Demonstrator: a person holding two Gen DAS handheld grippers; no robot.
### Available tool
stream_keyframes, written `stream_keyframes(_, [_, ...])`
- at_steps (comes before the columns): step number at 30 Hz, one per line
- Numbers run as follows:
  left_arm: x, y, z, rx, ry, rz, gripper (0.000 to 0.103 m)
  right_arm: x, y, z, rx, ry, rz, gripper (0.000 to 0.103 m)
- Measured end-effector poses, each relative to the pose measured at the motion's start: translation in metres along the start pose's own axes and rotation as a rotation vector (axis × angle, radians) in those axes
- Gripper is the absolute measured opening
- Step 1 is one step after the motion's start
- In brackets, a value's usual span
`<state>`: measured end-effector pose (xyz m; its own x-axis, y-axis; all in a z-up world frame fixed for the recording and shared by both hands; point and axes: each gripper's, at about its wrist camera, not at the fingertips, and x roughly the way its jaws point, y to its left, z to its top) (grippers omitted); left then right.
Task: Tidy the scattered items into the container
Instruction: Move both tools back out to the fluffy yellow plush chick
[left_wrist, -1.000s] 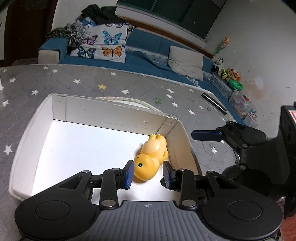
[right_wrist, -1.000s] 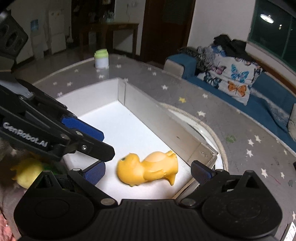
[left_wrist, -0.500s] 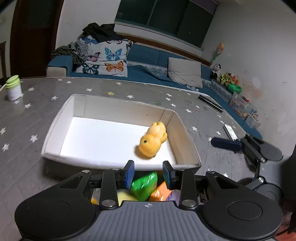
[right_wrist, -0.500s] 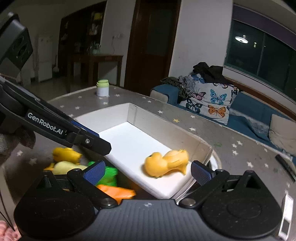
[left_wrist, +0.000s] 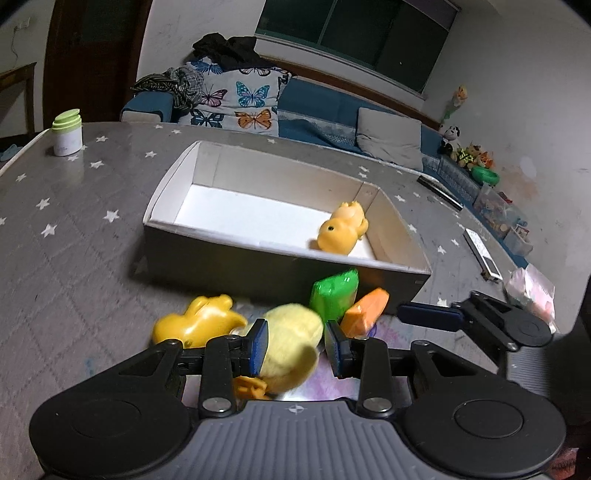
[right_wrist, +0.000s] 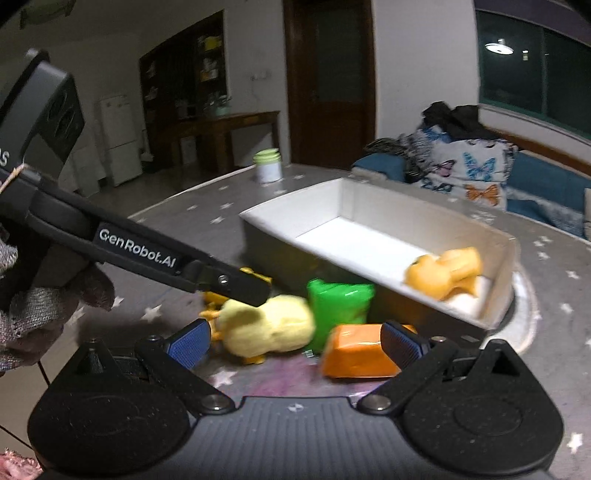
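**A:** How are your two grippers sitting?

**B:** Your left gripper (left_wrist: 295, 343) is low over the star-patterned table (left_wrist: 74, 229), pointing toward the white box (left_wrist: 229, 254). Its blue pads (left_wrist: 258, 345) stand apart, with the pale yellow plush duck (left_wrist: 291, 343) lying between them. Whether either pad touches the plush, I cannot tell; the frame is blurred there. Your right gripper (right_wrist: 295, 341) is also low, just beside the left one, with its fingers spread wide and nothing clamped. Your gloved hand (right_wrist: 33, 306) shows at the left edge of the right wrist view, behind the left gripper's body.

**A:** And the things you are tidying?

**B:** One orange toy animal (left_wrist: 341, 230) lies on its side inside the box, in the near right corner. The rest sit on the table outside the box's near wall: the plush duck, a shiny yellow toy (left_wrist: 195, 323) to its left, a green packet (left_wrist: 334, 293) propped upright against the wall, and an orange block (left_wrist: 365, 310) just beside the packet. In the right wrist view the orange block lies just inside your right gripper's right-hand finger.
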<state>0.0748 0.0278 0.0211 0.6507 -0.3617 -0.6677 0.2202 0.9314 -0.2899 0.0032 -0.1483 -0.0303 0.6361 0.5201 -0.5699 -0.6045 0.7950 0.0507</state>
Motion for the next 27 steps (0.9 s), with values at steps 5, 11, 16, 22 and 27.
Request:
stream_keyframes(5, [0.001, 0.005, -0.004, -0.004, 0.004, 0.008, 0.036, 0.016, 0.014, -0.004, -0.025, 0.033, 0.035, 0.100])
stream_keyframes(11, [0.006, 0.010, -0.004, 0.003, 0.016, 0.005, 0.038, 0.030, 0.022, -0.005, -0.052, 0.041, 0.045, 0.100])
stream_keyframes(16, [0.005, 0.013, -0.006, -0.012, 0.021, -0.005, 0.038, 0.026, 0.030, -0.005, -0.082, 0.017, 0.045, 0.099])
stream_keyframes(22, [0.001, 0.014, -0.010, -0.037, 0.032, -0.013, 0.038, 0.025, 0.035, -0.004, -0.111, 0.017, 0.042, 0.099])
stream_keyframes(27, [-0.002, 0.014, -0.011, -0.040, 0.033, -0.019, 0.038, 0.024, 0.041, -0.004, -0.142, 0.023, 0.053, 0.099])
